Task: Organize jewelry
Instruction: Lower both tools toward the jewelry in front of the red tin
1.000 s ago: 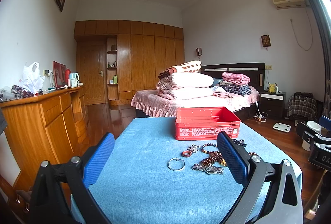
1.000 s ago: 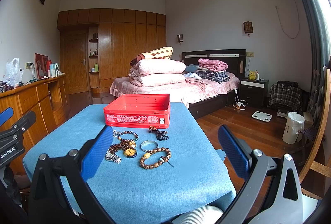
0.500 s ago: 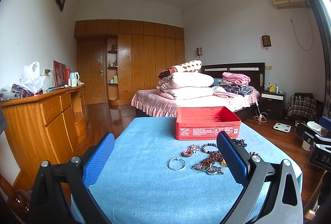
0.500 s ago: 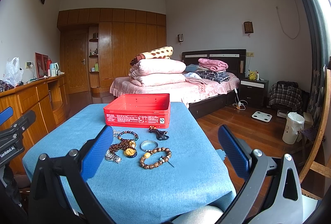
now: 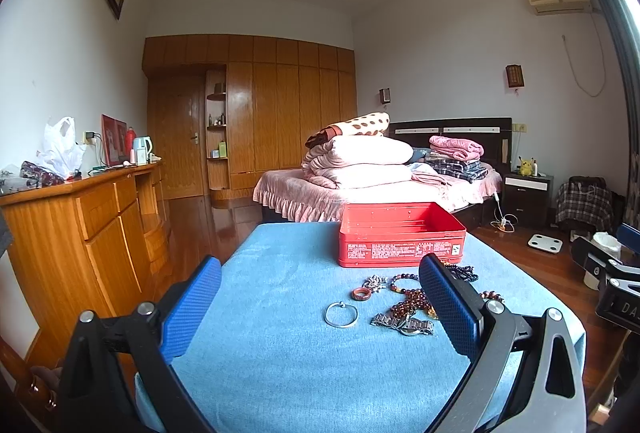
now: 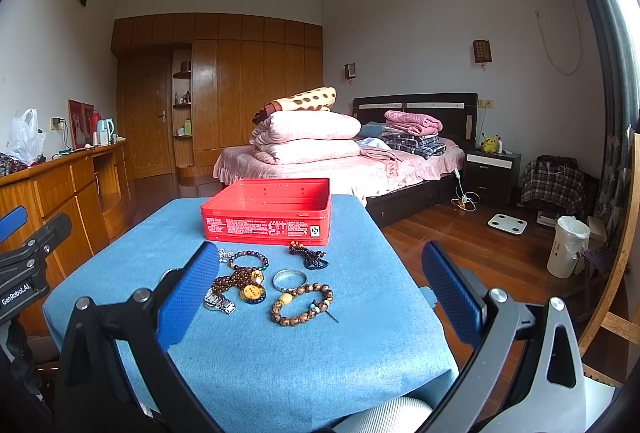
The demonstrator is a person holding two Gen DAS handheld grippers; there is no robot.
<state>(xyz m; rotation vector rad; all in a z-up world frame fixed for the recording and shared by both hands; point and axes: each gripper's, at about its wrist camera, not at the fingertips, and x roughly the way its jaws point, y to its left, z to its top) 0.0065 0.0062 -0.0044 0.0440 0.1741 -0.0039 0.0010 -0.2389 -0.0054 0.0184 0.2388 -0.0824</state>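
Left gripper [image 5: 320, 297] spread wide, empty, above near left of blue-covered table [image 5: 280, 353]. Silver bangle [image 5: 341, 314] leftmost, then metal watch [image 5: 402, 324], dark bead strands, wooden bead bracelet [image 6: 302, 304] rightmost. Open red tin [image 6: 267, 211] just beyond, at far edge. Right gripper [image 6: 320, 293] likewise agape, holding nothing.

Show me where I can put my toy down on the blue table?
Bare blue cloth lies between the thin silver bangle and the near table edge, and left of the red tin. In front of the tin, the bracelets and watch crowd together.
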